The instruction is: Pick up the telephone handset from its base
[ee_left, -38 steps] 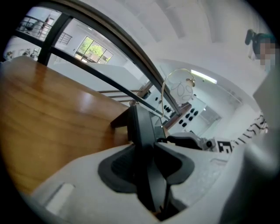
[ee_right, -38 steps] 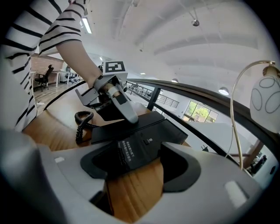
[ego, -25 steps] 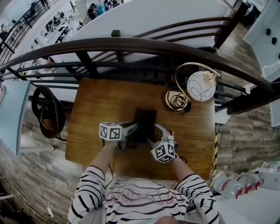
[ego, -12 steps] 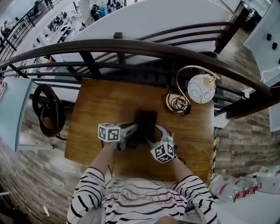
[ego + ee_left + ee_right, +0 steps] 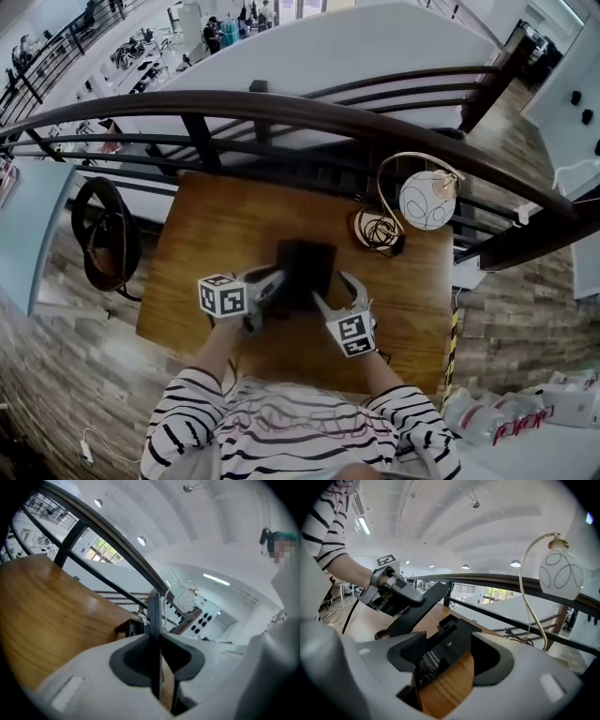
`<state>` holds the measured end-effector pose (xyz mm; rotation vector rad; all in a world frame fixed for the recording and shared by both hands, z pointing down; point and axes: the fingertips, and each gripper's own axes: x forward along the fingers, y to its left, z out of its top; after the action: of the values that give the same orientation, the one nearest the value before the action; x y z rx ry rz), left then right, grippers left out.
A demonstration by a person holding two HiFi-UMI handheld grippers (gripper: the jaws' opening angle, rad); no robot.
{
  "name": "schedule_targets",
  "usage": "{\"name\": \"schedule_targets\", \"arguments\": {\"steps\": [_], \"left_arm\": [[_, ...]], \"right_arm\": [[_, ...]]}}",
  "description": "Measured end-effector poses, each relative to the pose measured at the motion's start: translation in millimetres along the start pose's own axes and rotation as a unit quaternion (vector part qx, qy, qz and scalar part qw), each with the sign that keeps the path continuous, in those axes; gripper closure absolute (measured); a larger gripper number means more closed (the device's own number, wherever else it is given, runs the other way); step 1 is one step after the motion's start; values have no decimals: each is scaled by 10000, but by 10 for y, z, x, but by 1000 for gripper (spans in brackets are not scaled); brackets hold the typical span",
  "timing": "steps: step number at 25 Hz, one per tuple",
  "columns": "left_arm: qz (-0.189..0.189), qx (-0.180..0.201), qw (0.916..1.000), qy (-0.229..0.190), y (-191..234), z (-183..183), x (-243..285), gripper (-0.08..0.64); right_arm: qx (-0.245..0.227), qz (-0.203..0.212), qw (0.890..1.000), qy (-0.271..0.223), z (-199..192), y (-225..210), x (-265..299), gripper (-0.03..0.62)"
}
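One handset (image 5: pixel 419 609) is clamped in the left tongs (image 5: pixel 272 281), clear of its one base (image 5: pixel 309 262). Right tongs (image 5: pixel 335 292) sit released around that base, and there's one lamp (image 5: pixel 427 200) nearby.

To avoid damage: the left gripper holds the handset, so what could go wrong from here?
1. The handset hangs tilted in the left gripper; it may slip.
2. The base lies unclamped between the right gripper's open jaws; it could be dragged along.
3. The lamp stands near; a wide swing might hit it.
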<state>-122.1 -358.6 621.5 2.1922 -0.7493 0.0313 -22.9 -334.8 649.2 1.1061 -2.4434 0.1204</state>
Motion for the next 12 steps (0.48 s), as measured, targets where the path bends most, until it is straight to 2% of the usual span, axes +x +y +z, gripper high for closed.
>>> {"name": "schedule_targets", "arguments": {"steps": [5,12], "left_arm": [[110,103,9995,-286,-163,40,-204,489],[286,229,9969,-694,-464,66,-482,489]], "right_arm": [[480,-226,9976,-439,225,-19,-261,355],[835,-439,9910,-953,499,5,-686,444]]}}
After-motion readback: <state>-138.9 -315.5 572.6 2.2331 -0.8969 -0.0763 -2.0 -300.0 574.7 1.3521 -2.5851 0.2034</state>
